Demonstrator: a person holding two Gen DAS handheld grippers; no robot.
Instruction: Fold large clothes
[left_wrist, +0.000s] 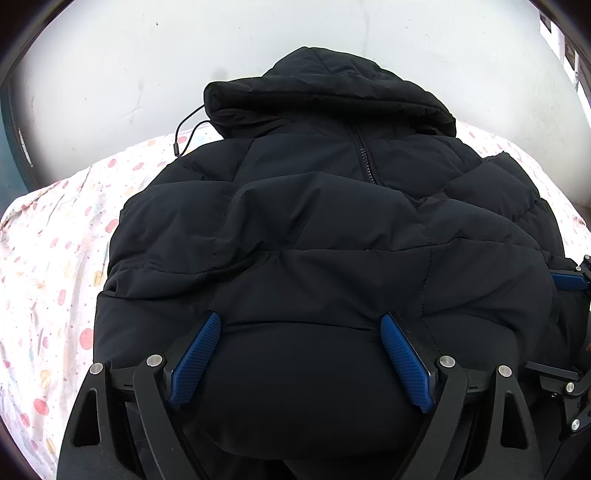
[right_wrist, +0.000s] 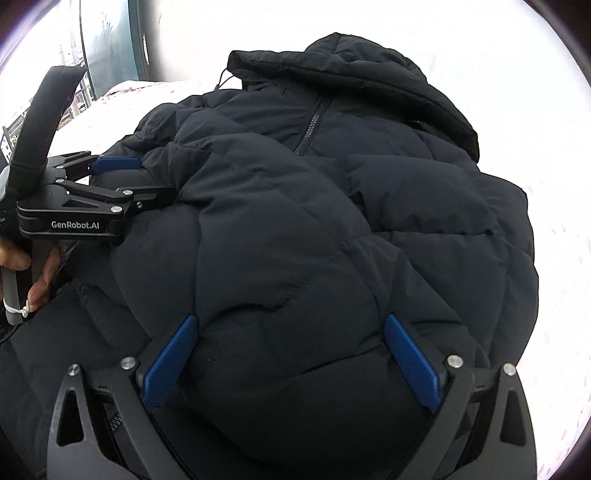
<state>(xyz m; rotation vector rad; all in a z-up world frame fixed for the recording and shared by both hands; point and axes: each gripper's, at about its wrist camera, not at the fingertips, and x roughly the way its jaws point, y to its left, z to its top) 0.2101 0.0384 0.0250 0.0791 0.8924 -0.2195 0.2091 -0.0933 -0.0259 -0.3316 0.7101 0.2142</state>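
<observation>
1. Across a bed, on a spotted sheet (left_wrist: 55, 258), lies a black padded jacket (left_wrist: 314, 229), front up, hood (left_wrist: 325, 92) at the far end by a pale wall (left_wrist: 147, 55).
2. It looks bulky, soft and springy, probably light, with a smooth shell that may slip; the near hem or a quilted seam seems the surest place to pinch.
3. Left gripper (left_wrist: 301, 332) rests at the near hem with jaws spread wide, fabric bulging between them (nothing pinched).
4. Right gripper (right_wrist: 290, 332) likewise sits wide apart over the padding.

"GenRobot.AI" on left gripper (right_wrist: 155, 177) body
</observation>
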